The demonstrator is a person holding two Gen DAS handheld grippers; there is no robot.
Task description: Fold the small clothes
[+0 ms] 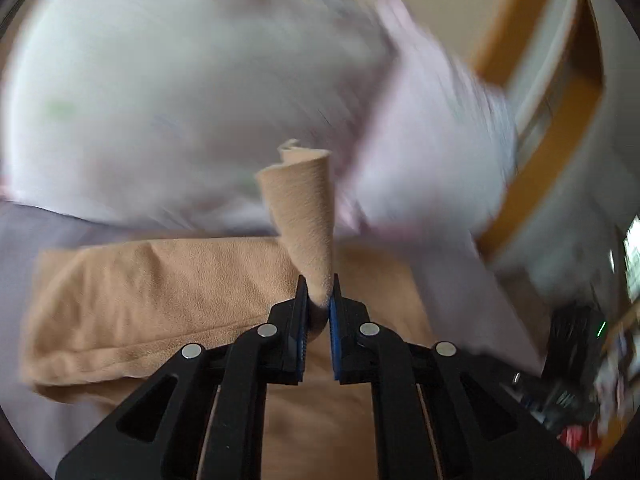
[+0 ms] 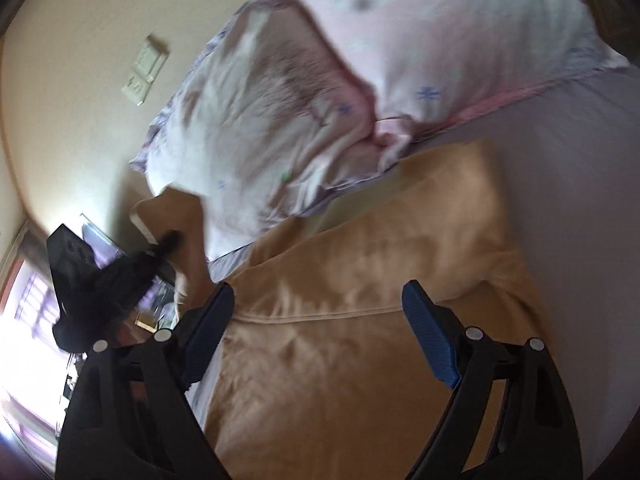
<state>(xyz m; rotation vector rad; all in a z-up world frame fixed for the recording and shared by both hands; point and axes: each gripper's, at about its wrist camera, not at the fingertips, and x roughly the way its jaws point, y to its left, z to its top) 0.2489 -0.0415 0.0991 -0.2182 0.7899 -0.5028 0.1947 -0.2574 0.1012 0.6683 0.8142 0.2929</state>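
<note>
Left gripper (image 1: pixel 319 300) pinches a corner of the tan garment (image 1: pixel 160 300) w/ both blue pads closed on it; the cloth corner sticks up past the tips. Rest of garment lies flat on the lilac bedsheet (image 1: pixel 24 248), near side of two pale pillows (image 2: pixel 280 120). Right gripper (image 2: pixel 318 308) hovers over the garment, fingers spread wide, holding nothing. Wall switches (image 2: pixel 144 72) at far left.
</note>
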